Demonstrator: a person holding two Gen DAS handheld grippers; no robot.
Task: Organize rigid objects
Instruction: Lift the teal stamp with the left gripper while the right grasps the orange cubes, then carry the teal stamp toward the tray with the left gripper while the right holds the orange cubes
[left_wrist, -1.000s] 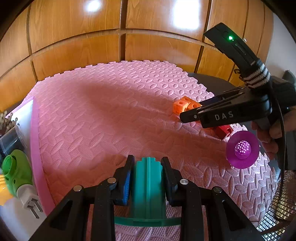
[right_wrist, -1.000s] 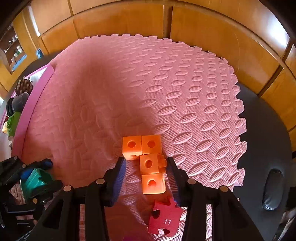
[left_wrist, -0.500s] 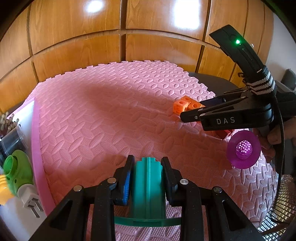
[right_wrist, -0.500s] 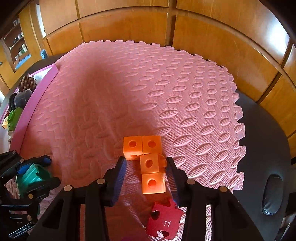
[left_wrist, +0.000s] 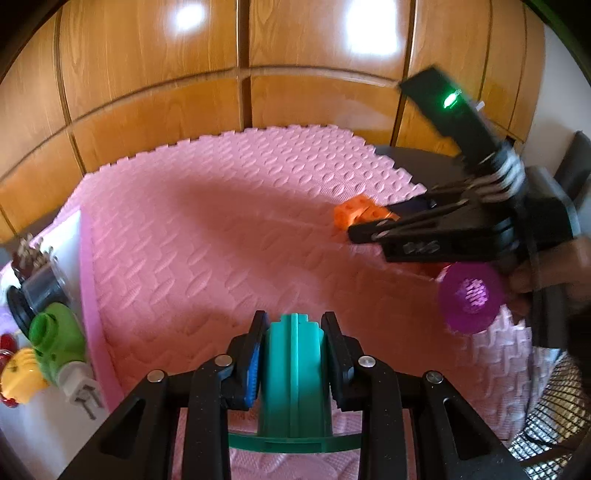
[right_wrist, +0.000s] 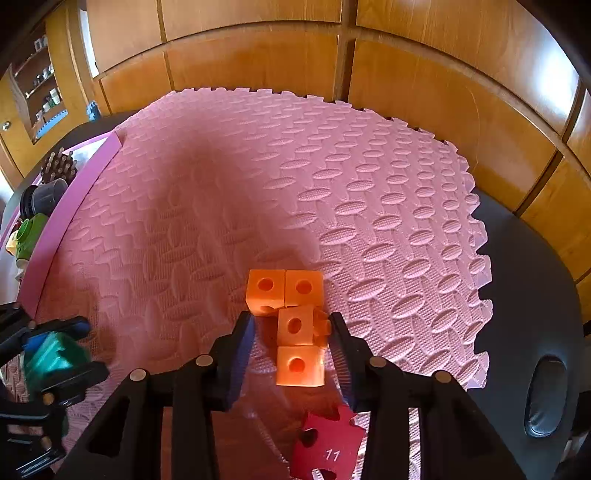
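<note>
While the orange cubes (right_wrist: 291, 321), four linked blocks each with a round hole on top, lie on the pink foam mat (right_wrist: 258, 192), the right gripper (right_wrist: 293, 350) hangs over them with its jaws astride the two nearer cubes. Those jaws have just been closing: the right-hand one sits against the small peg on the side of the cube row, while a strip of mat shows between the left-hand one and the cubes, so they are narrowed around the blocks but not yet pinching them. The two farther cubes sit side by side just beyond the fingertips. Just below the cubes in the right wrist view lies a red puzzle piece (right_wrist: 327, 448) marked 11, partly under the gripper.

Off to the left, the left gripper (left_wrist: 293, 354) has its jaws pressed on a teal plastic piece (left_wrist: 293, 373), ridged and stepped at the top, with a thin green curved strip across its base. In the left wrist view the right gripper (left_wrist: 373, 230) reaches in from the right, blurred, with the orange cubes (left_wrist: 352, 212) at its tip, a hand (left_wrist: 554, 266) at its grip and a purple disc (left_wrist: 471, 297) with a pale dotted centre below it.

Along the mat's left edge runs a pink-rimmed tray (left_wrist: 86, 288) holding a green tube-shaped toy (left_wrist: 55, 336), a white plug (left_wrist: 79, 384), a yellow item (left_wrist: 22, 373) and a dark cup (left_wrist: 40, 288). Wooden panels (left_wrist: 155, 85) stand behind the mat, which rests on a dark counter (right_wrist: 528, 295).
</note>
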